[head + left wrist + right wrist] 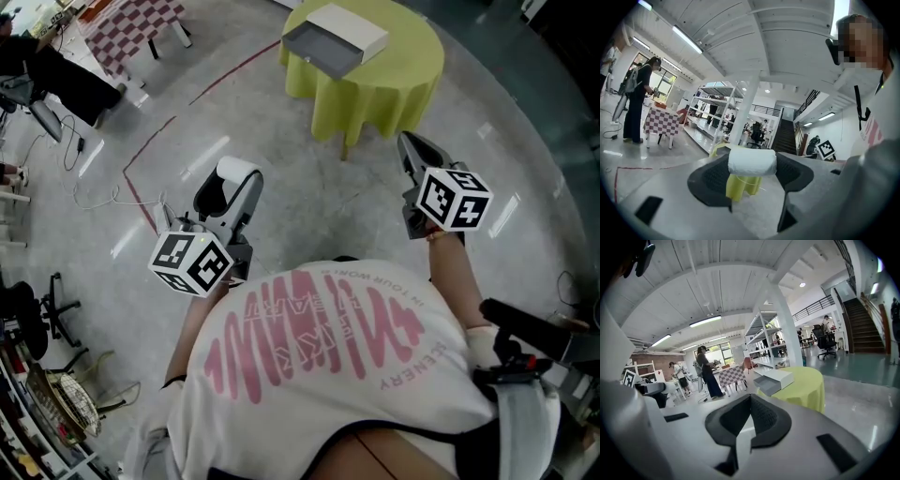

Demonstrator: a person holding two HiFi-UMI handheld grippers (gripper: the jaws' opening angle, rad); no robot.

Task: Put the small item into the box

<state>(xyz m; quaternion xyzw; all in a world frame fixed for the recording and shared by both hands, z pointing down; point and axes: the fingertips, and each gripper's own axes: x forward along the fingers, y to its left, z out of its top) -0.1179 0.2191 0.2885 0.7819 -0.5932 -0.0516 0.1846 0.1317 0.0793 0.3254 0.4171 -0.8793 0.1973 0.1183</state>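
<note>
Left gripper point(232, 184) clamps a white, seemingly cloth roll point(752, 162); right gripper point(749, 405) closed, empty.

Only my white T-shirt point(319, 356) carries lettering. Its pink print point(309, 342) is upside down to me: the big letters I can't read, the small line at the right edge ends "ENERY", and another looks like "IN TOUR WOR".

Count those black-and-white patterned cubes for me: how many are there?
2. One black-and-white patterned cube sits on the left gripper, low left in the head view; the other sits on the right gripper, at right. None looks hidden.
</note>
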